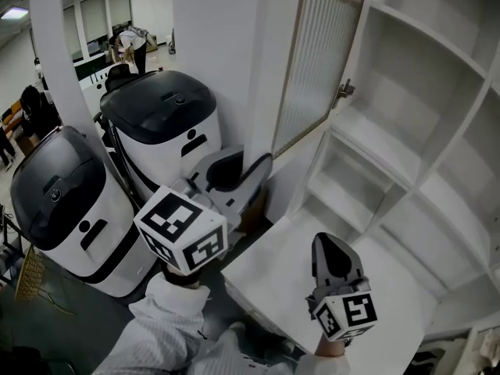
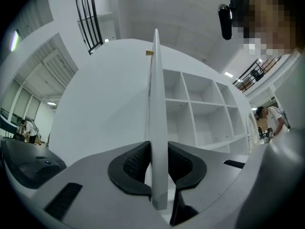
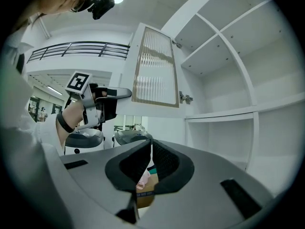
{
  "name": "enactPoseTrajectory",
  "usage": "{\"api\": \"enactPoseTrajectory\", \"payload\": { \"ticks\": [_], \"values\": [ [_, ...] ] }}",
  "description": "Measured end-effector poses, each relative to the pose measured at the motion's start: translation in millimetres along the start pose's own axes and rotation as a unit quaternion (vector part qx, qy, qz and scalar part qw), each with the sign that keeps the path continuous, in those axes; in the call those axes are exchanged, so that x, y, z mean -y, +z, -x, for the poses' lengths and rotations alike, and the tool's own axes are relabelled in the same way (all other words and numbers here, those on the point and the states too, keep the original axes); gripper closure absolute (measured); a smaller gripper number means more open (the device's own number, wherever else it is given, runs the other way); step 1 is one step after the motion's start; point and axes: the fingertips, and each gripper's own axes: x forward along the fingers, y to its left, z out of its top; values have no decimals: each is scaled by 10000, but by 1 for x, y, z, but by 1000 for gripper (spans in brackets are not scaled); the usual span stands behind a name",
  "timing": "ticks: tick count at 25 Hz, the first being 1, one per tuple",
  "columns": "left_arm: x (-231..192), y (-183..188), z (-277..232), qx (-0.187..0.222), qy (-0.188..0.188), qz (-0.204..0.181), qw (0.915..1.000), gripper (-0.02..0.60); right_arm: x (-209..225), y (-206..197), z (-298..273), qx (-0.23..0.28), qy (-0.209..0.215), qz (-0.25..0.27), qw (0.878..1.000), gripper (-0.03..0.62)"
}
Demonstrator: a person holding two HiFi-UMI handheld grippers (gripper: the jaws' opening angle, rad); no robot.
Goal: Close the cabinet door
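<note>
Cabinet door (image 1: 312, 61) stood wide open, swung out roughly square to the white shelf unit (image 1: 422, 116), w/ the person's left gripper (image 1: 244, 174) clamped on its free edge near the lower corner. The left gripper view showed the door's thin white edge (image 2: 156, 104) running straight up between the jaws of that gripper (image 2: 157, 163). The jaws were drawn in to a narrow gap, and both ribbed pads (image 2: 136, 163) pressed flat on the door's two faces. That grip looked chosen for leverage: it was the edge farthest from the hinge (image 1: 344, 92), so a light push should swing the door home.

The right gripper (image 1: 332, 244) hung low over the unit's white ledge (image 1: 266, 272), well apart from the door and pointing into the open compartments. In the right gripper view its jaws (image 3: 150, 161) were closed tip to tip w/ nothing between them, prob. parked clear of the door's path. That view also caught the ribbed-glass panel (image 3: 155, 66) and the left gripper (image 3: 114, 93) at the frame's lower left.

Two white machines w/ dark domed tops (image 1: 168, 123) stood just beside the cabinet, on the door's outer side. The closing swing, by these views, hadn't begun.
</note>
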Motion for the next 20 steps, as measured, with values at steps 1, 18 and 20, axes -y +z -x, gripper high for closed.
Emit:
{"api": "enactPoseTrajectory", "payload": {
  "ticks": [1, 18, 20],
  "values": [
    [4, 0, 0, 7, 61, -8, 10000, 497, 4, -1, 4, -4, 16, -10, 10000, 577],
    [82, -5, -25, -5, 888, -319, 9955, 477, 76, -7, 64, 107, 487, -36, 9987, 577],
    [94, -6, -32, -28, 861, -375, 9956, 466, 85, -8, 70, 131, 495, -51, 9987, 577]
  ]
}}
